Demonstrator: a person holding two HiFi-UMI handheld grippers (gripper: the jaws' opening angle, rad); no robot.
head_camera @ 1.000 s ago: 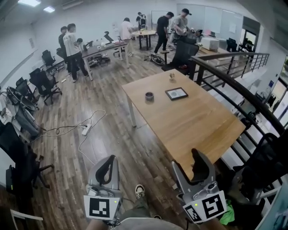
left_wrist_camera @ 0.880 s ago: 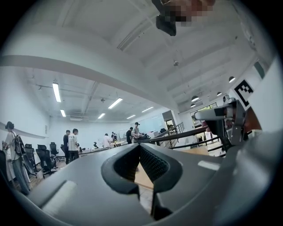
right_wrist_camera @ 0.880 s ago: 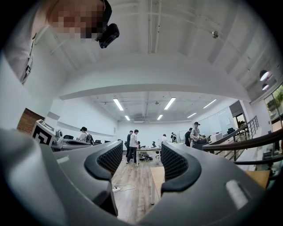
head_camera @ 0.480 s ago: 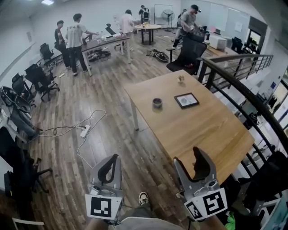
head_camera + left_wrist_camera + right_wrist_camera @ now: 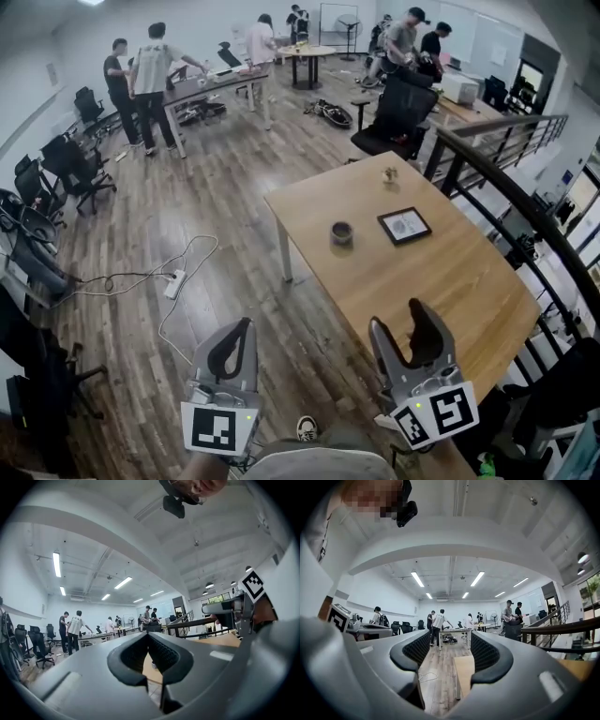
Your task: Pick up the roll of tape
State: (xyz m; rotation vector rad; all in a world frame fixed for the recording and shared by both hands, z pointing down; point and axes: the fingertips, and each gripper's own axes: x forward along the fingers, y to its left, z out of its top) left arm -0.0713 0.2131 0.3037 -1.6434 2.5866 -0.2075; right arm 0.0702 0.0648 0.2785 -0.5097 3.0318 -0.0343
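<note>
Both grippers hang low and point forward, apparently only being carried toward the work: the right gripper (image 5: pixel 398 317) has its jaws parted and empty, and the left gripper (image 5: pixel 246 323) has its tips together on nothing. Beyond them lies an open office with a plank floor (image 5: pixel 216 187), then the wooden table (image 5: pixel 441 281) beginning beside the right gripper, and well ahead of that gripper the roll of tape (image 5: pixel 341 232), near a tablet (image 5: pixel 404 225).

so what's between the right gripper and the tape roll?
Only bare table between right gripper and roll of tape, per head view; the tablet sits aside.
</note>
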